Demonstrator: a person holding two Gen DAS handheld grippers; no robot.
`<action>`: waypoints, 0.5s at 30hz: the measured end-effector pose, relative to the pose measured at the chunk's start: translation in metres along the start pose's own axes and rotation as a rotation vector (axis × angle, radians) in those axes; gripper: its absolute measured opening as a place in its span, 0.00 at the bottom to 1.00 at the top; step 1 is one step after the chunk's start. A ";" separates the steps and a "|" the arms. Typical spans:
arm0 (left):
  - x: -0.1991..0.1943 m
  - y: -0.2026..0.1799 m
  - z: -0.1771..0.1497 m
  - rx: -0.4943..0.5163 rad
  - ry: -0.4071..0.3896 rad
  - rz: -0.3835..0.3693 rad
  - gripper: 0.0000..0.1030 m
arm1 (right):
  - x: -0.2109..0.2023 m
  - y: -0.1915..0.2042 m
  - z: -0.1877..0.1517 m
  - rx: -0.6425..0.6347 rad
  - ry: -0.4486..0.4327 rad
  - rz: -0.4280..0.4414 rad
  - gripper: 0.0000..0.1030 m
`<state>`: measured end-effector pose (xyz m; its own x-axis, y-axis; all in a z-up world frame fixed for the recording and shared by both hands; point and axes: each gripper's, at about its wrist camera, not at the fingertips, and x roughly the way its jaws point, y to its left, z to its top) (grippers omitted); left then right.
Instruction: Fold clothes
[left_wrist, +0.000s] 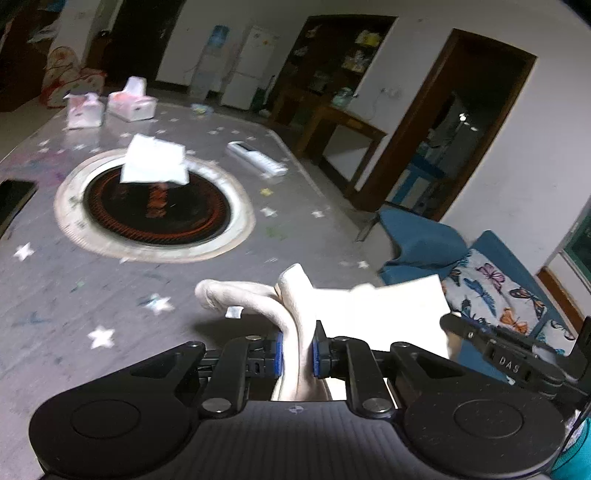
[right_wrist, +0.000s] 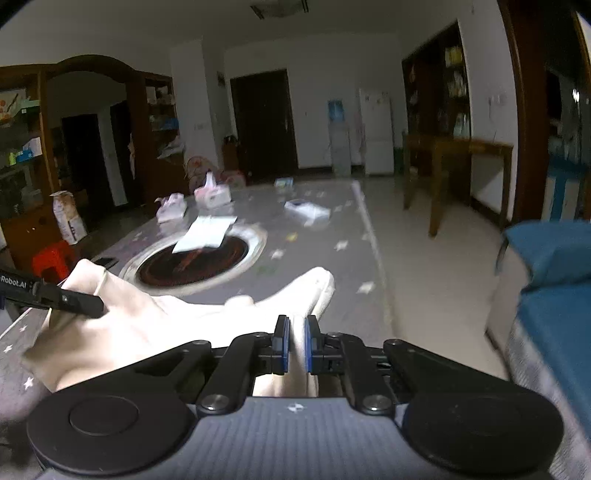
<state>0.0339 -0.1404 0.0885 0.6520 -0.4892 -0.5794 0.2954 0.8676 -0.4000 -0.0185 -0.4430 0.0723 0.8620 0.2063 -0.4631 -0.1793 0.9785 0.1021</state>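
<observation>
Holding the pale cream fabric garment (left_wrist: 295, 306) above the grey star-patterned table mat (left_wrist: 110, 295), the left gripper (left_wrist: 297, 350) is clamped on a bunched fold; the right gripper (right_wrist: 295, 347) pinches another edge; judged mid-fold; next, lower both edges together, aligned.

A: The room was dim; the pale cream garment (left_wrist: 376, 314) blew out to glaring white near the grey star-printed tabletop's (left_wrist: 110, 295) near edge.

B: Motion blur smeared that tabletop, and fisheye bending curved the brown wooden doorframes (left_wrist: 413, 122) at both pictures' edges.
</observation>
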 end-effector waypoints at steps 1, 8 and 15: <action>0.003 -0.004 0.002 0.004 -0.003 -0.007 0.15 | -0.003 -0.001 0.005 -0.012 -0.011 -0.013 0.07; 0.034 -0.012 0.008 0.010 0.028 -0.016 0.15 | 0.013 -0.019 0.017 -0.045 -0.003 -0.102 0.07; 0.064 0.011 -0.006 0.008 0.109 0.094 0.24 | 0.057 -0.032 -0.007 -0.042 0.122 -0.152 0.08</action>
<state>0.0749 -0.1621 0.0430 0.5975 -0.4118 -0.6881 0.2422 0.9106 -0.3348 0.0326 -0.4628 0.0363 0.8171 0.0529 -0.5741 -0.0733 0.9972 -0.0124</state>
